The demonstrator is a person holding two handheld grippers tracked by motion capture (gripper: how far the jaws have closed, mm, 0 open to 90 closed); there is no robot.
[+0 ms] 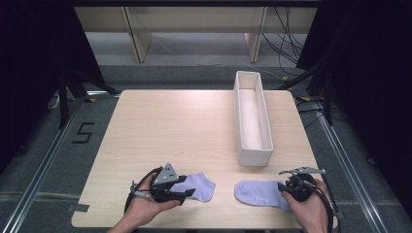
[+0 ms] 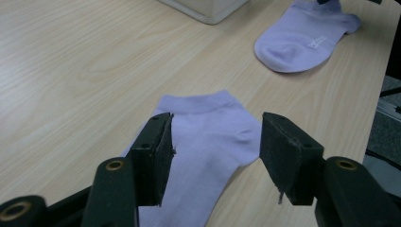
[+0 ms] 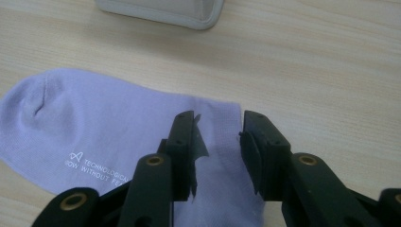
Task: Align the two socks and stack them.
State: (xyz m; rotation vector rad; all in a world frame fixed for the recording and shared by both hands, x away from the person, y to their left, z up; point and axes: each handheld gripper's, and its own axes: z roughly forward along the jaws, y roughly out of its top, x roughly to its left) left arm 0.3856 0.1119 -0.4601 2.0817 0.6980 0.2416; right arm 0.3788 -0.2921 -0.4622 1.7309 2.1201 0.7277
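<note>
Two lilac socks lie flat near the table's (image 1: 160,121) front edge, long axes along it. The right sock (image 3: 94,127), printed "TECHNOLOGICAL", points its toe toward the left sock (image 2: 208,142). Both the left gripper (image 2: 215,156) and the right gripper (image 3: 218,146) are unclenched, straddling sock cuffs.

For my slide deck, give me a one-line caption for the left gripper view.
Left gripper open over one lilac sock, its twin lying farther off on the table.
</note>
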